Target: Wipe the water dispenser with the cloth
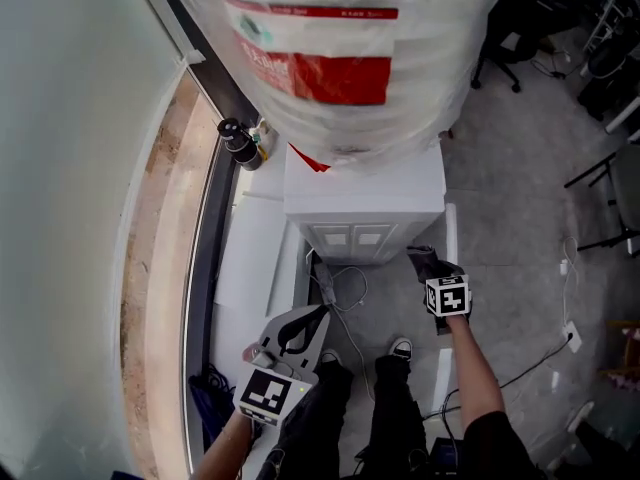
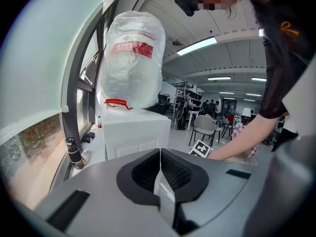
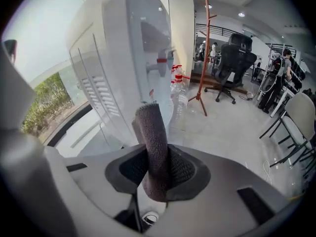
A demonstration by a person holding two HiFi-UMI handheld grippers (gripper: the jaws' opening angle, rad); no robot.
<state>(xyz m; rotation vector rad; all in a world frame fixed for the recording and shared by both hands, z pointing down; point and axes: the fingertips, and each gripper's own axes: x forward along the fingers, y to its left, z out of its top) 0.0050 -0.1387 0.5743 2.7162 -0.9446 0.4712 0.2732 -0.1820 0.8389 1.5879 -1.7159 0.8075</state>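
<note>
The cloth [image 3: 150, 137] was dark, rough, nubbly fabric. The dispenser [image 3: 113, 68] was smooth, glossy white plastic; its bottle [image 1: 350, 58] wore thin, crinkled clear film. The left tool [image 2: 159, 157] and right tool [image 3: 152, 154] were matt grey plastic with black ribbed pads [image 2: 177, 172].

An office (open-plan); swivel chair [image 3: 233, 58]; ceiling strip lights [image 2: 196, 46].

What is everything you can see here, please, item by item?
Dispenser: one, white, beside the window.
Bottle: one, plastic-wrapped, red label, atop the dispenser.
Flask: one, black, at the window, left of the dispenser.
Cable: one, pale, floor before the dispenser.
Cloth: one, dark grey, in the right hand-held gripper.
Office chair: one, black, background.
Left hand-held gripper: one, grey, shut, empty.
Right hand-held gripper: one, grey, shut on the cloth.
Shoes: two, black, floor.
</note>
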